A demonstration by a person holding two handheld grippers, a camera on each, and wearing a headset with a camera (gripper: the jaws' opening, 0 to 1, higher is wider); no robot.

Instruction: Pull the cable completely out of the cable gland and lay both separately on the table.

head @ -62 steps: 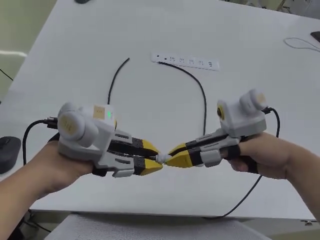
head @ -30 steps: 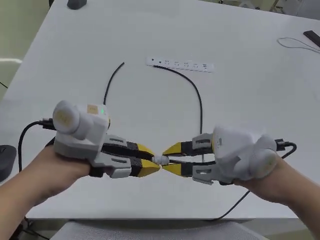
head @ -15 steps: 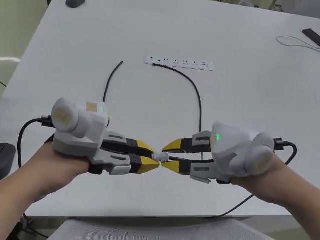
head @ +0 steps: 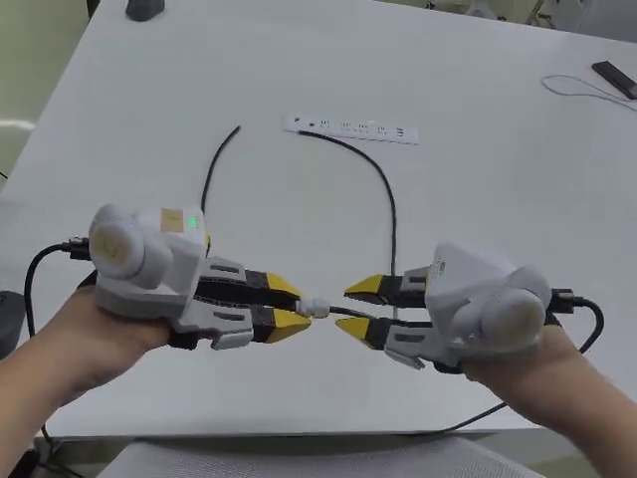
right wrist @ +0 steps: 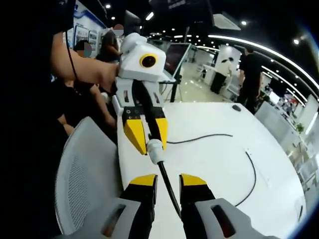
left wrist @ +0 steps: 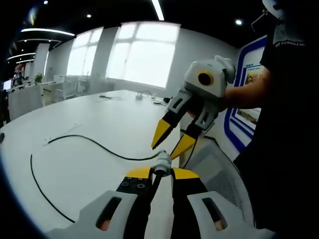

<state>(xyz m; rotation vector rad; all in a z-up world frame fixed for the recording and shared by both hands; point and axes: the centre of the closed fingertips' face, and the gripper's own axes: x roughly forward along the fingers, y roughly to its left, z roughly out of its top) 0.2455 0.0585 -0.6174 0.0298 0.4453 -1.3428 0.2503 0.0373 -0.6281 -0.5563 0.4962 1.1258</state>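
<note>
Holding the white cable gland [head: 313,307] clamped between its jaws above the near table edge, the left gripper [head: 292,307] faces the right gripper [head: 348,309], whose jaws stand apart either side of the black cable [head: 391,214]; a grey mesh chair [right wrist: 79,184] sits just below. The gland's long axis runs left to right, cable end toward the right gripper, and the cable arcs away to just beside a white power strip [head: 350,128], a further black lead [head: 211,174] lying left of it. The table [head: 478,179] is plain white, in a bright open-plan room.
</note>
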